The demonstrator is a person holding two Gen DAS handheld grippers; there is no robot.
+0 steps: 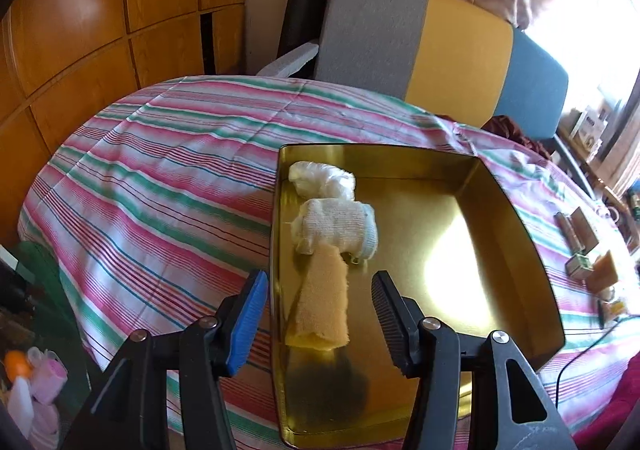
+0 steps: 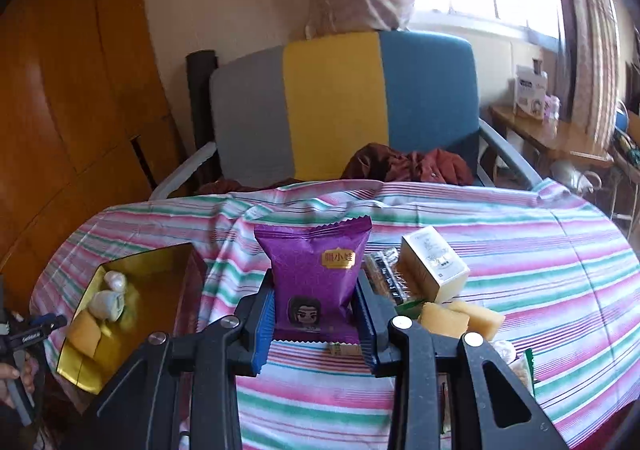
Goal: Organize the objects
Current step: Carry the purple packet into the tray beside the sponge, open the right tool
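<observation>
A: Purple snack packet (image 2: pixel 316 282) orientation?
B: Upright between the jaws of the right gripper (image 2: pixel 316 324), clamped at its sides, long axis running away from camera, crimped top far.
A: Left gripper (image 1: pixel 316 306)?
B: Jaws apart, holding nothing, yellow sponge (image 1: pixel 322 306) between them in the gold tin (image 1: pixel 516 226).

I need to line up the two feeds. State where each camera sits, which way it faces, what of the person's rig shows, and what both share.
Left wrist: on the left gripper, looking down into the gold tin over its open fingers.
Right wrist: on the right gripper, facing the chair, fingers clamping the purple packet; the left gripper shows at the frame's left edge.
Shared: tin, chair, striped cloth.
</observation>
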